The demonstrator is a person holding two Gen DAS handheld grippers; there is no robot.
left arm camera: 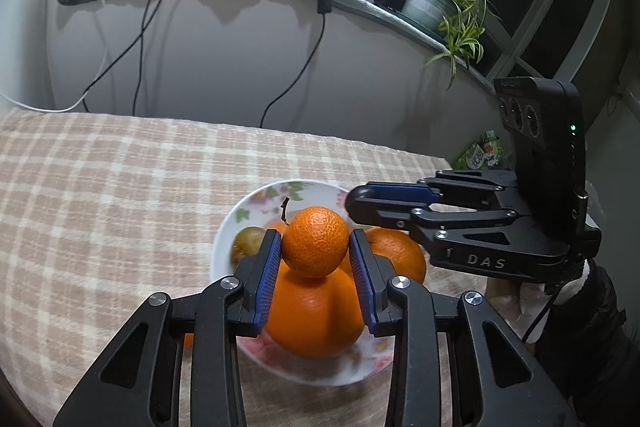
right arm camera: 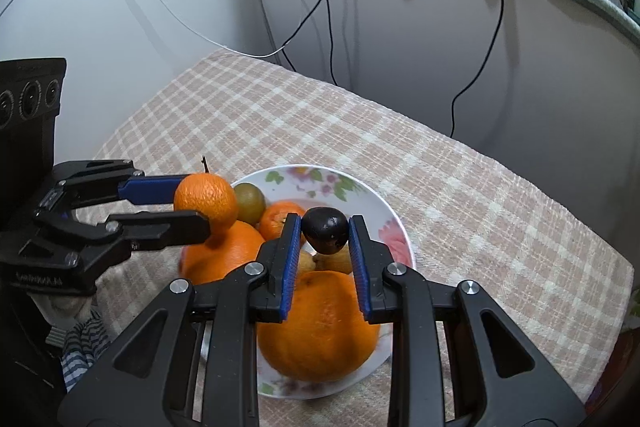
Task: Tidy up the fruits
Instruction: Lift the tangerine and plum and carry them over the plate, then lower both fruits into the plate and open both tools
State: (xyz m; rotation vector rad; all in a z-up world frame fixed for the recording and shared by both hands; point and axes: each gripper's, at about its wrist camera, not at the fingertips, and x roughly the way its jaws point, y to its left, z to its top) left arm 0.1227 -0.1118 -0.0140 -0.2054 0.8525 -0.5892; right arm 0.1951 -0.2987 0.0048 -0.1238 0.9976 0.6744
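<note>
Left wrist view: The left gripper is clamped on a small round orange mandarin with a short stem, its blue ribbed pads pressing both sides of the fruit. The mandarin is held above a white ceramic bowl with a floral print. The bowl stands on a beige and white checked tablecloth and contains a large orange directly below the mandarin, a second orange to the right, and a green-brown kiwi-like fruit at the left. The right gripper reaches in from the right over the far rim of the bowl; what it holds is hidden from this side. A potted spider plant stands on the grey ledge behind.

Right wrist view: The right gripper is clamped on a small dark purple, glossy, plum-like fruit, which it holds above the bowl. Below it lie a large orange, small yellowish fruits, a smaller orange and the kiwi-like fruit. At the left, the left gripper holds the mandarin over the bowl's left edge, just above another large orange.
</note>
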